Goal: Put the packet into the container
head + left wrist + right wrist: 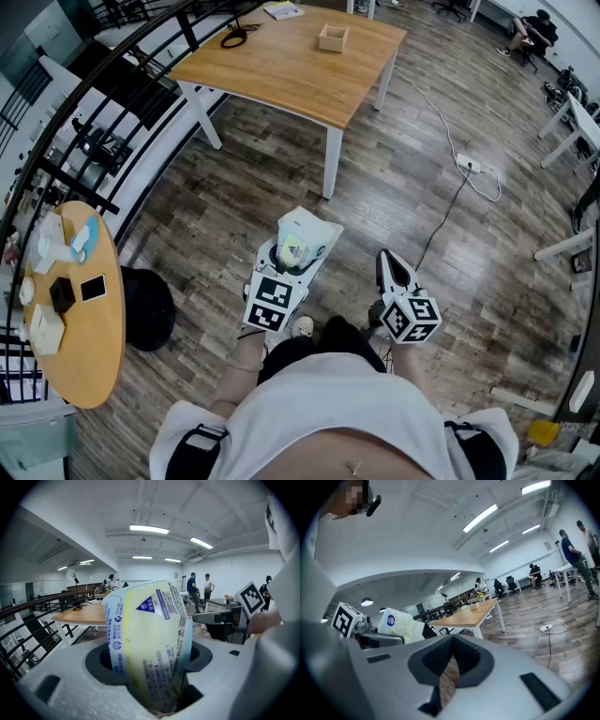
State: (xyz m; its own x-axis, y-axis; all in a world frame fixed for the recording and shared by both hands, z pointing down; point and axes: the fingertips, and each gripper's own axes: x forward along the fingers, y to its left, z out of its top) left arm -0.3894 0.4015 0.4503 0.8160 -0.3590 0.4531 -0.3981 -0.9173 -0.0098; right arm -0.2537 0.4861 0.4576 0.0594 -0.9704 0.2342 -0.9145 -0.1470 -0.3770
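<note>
Packet (149,639): pale yellow, blue print, bulging, gripped in left tool (294,251).

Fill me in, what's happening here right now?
A person stands on the wood floor with a gripper in each hand. The left gripper is clamped on a pale yellow and white printed plastic packet. The right gripper is shut and empty. The small open wooden box sits on the rectangular wooden table ahead, across the floor, so the packet is not yet in it.
</note>
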